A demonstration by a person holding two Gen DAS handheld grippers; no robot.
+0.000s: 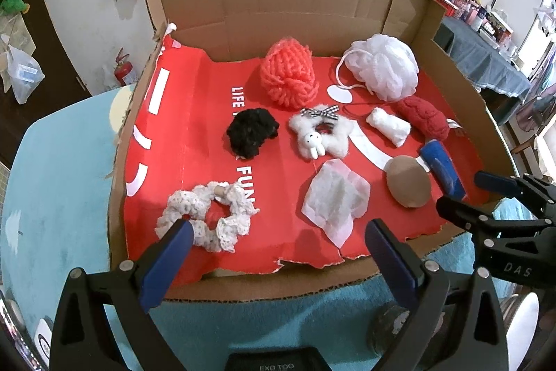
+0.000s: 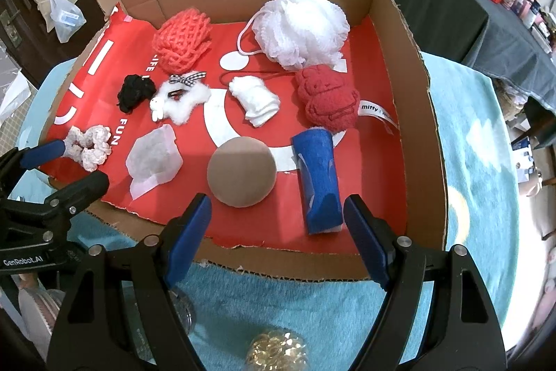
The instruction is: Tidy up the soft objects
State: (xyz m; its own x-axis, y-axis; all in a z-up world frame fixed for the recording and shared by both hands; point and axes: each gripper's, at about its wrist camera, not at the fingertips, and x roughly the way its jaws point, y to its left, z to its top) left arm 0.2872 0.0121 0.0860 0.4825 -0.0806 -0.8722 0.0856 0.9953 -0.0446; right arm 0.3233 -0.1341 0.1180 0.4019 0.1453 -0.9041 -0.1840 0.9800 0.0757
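Both the left gripper (image 1: pixel 278 244) and the right gripper (image 2: pixel 278 214): black frames, blue finger pads, silver screws; white "GenRobot.AI" lettering on the left.

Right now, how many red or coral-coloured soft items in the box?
2. The coral mesh ball sits at the back, left of the white bath pouf. The red plush lies toward the right wall, behind the blue roll. None looks hidden.

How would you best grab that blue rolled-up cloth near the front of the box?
Probably across the middle of the blue rolled cloth, coming down from above with the right hand-held gripper, one finger on each long side. It lies flat as a long, narrow roll, narrower than the open jaws, with bare red liner either side for the fingers.
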